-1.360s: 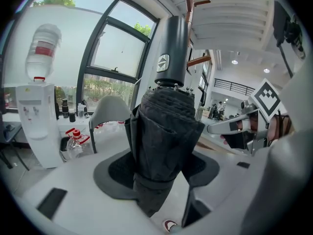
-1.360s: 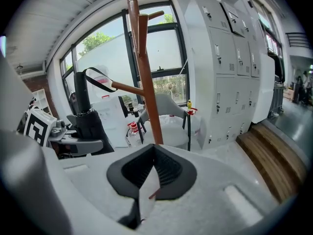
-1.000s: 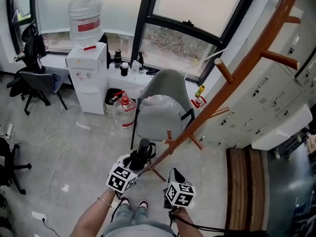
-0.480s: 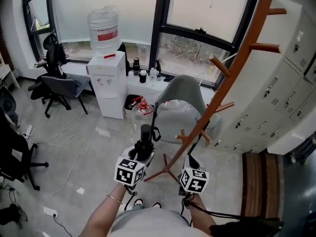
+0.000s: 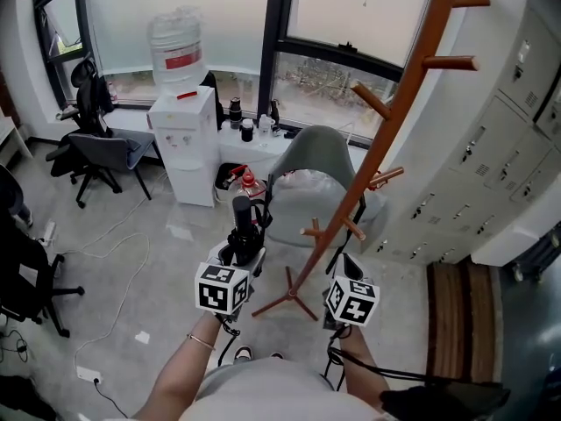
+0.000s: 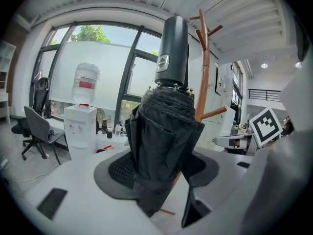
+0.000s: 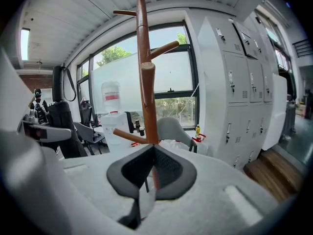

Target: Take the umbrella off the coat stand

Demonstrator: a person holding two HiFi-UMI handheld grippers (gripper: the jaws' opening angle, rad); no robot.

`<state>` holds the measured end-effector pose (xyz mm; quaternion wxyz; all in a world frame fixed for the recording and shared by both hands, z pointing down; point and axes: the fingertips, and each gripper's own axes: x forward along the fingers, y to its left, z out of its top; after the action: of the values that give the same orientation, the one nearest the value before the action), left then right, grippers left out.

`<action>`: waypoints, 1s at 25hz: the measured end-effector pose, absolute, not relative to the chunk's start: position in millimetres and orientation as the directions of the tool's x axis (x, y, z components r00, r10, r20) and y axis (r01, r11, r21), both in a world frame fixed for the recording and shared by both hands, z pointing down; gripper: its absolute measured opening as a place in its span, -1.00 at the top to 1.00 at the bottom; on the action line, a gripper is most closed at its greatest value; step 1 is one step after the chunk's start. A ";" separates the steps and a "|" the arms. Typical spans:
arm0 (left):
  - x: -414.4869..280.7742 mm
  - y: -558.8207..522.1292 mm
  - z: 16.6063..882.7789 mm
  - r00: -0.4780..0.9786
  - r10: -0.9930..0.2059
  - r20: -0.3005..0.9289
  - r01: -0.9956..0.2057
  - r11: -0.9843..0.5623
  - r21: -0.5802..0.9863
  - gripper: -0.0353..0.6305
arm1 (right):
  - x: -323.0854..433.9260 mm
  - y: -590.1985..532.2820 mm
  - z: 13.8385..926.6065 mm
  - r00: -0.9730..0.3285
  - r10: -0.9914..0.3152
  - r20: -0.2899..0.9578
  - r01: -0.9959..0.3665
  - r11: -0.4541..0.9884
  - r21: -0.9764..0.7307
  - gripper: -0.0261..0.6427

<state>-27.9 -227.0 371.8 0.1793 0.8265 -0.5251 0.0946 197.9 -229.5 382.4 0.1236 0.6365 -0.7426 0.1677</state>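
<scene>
A folded black umbrella point(image 5: 241, 226) stands upright in my left gripper point(image 5: 238, 251), handle end up. In the left gripper view the pads press on the umbrella's point(image 6: 164, 146) fabric on both sides, so my left gripper point(image 6: 161, 175) is shut on it. The brown wooden coat stand point(image 5: 386, 139) rises to the right of the umbrella, apart from it; its pegs that show are bare. My right gripper point(image 5: 349, 266) hovers near the stand's lower pegs. In the right gripper view its jaws meet at the tips with nothing between them point(image 7: 154, 153), and the coat stand point(image 7: 146, 82) is straight ahead.
The stand's spread feet point(image 5: 289, 301) lie on the floor between my grippers. A grey chair point(image 5: 320, 169) stands behind it, a water dispenser point(image 5: 181, 143) to the left, office chairs point(image 5: 96, 139) further left. White lockers point(image 5: 491, 147) line the right wall.
Both grippers have risen, and the umbrella came up with the left one, still upright. The head view has shifted, so more of the stand's pole shows.
</scene>
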 end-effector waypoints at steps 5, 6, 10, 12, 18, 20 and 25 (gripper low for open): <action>-22.9 -232.8 370.1 0.441 -0.826 0.351 -0.898 -0.401 0.184 0.13 | 202.7 -229.4 383.7 -0.146 -0.904 0.401 -0.989 0.119 -0.093 0.91; -22.2 -233.5 370.7 0.444 -0.823 0.355 -0.896 -0.405 0.181 0.13 | 202.6 -229.4 383.9 -0.145 -0.904 0.402 -0.989 0.117 -0.093 0.91; -20.3 -236.7 372.8 0.452 -0.816 0.359 -0.892 -0.413 0.183 0.13 | 203.0 -230.0 383.3 -0.137 -0.905 0.402 -0.990 0.111 -0.087 0.91; -19.7 -239.2 372.4 0.455 -0.816 0.357 -0.891 -0.413 0.190 0.14 | 203.7 -231.0 381.9 -0.137 -0.904 0.405 -0.990 0.113 -0.082 0.91; -16.8 -244.5 373.1 0.458 -0.812 0.362 -0.889 -0.420 0.183 0.13 | 209.9 -232.8 376.6 -0.121 -0.902 0.415 -0.993 0.105 -0.060 0.91; -17.3 -245.5 374.8 0.460 -0.808 0.369 -0.888 -0.422 0.182 0.13 | 210.1 -234.2 374.7 -0.118 -0.905 0.409 -0.993 0.102 -0.062 0.91; -15.3 -246.3 378.8 0.465 -0.799 0.380 -0.885 -0.428 0.184 0.13 | 211.7 -235.2 374.9 -0.112 -0.904 0.412 -0.994 0.095 -0.060 0.91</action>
<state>-15.3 -246.3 378.8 0.1812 0.8366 -0.5034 0.1180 211.7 -235.2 374.9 0.1364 0.6524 -0.7274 0.1634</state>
